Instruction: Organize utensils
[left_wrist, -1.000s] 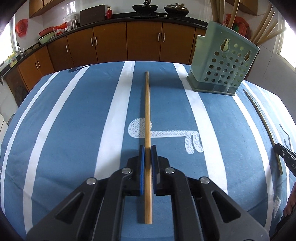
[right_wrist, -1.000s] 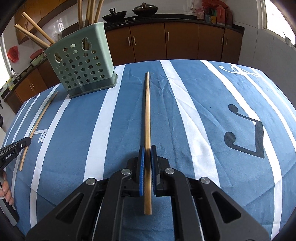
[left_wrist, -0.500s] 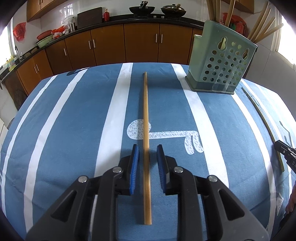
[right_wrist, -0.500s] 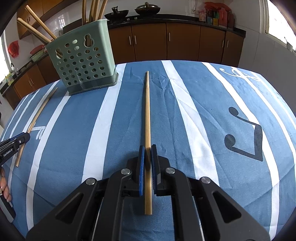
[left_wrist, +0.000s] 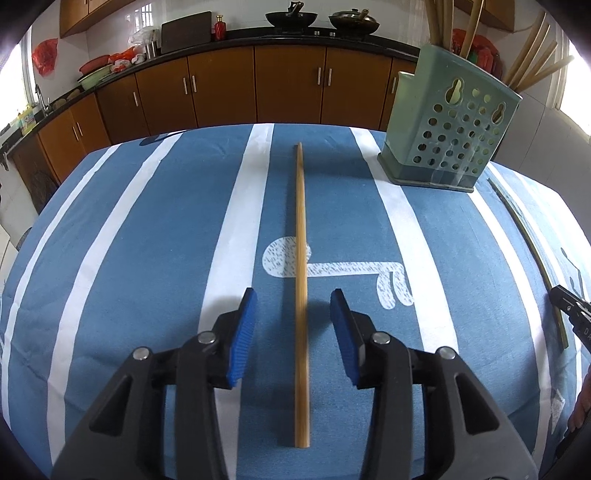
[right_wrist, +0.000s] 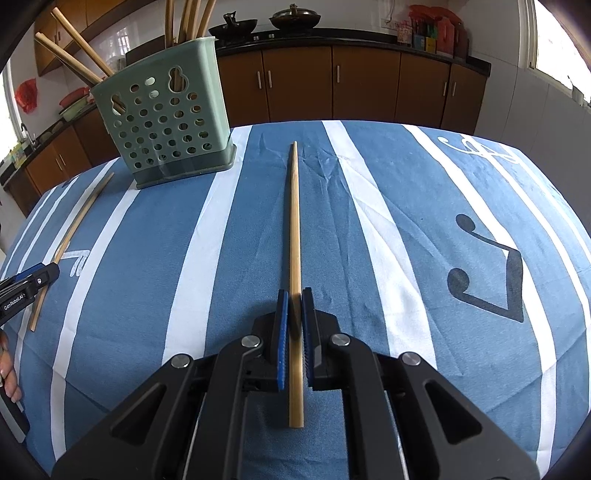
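Left gripper (left_wrist: 293, 325): fingers wide apart, holding nothing; chopstick (left_wrist: 301, 280) lies loose btw the blue pads (left_wrist: 242, 334) on the striped tablecloth (left_wrist: 147, 240), running from the near edge toward the far edge, clear of both pads. Right gripper (right_wrist: 294, 332): fingers closed tight on a second chopstick (right_wrist: 294, 229), gripped near its butt end, tip pointing toward the far edge.

Green perforated holder (left_wrist: 448, 136) stands near the far edge, btw the two grippers, already w/ several sticks poking out the top.

Probably next for the right: lift, tip the stick upright, drop into holder. Advice:
- Raise clear of the cloth before swinging; long lever, grip is near the end, so expect droop or twist.
- Aim for a gap btw sticks already standing; avoid knocking the holder, looks light.
- Release only once the tip is well inside the rim.
- Keep the left low and out of the swing path; if regrasping, centre the stick btw pads first.
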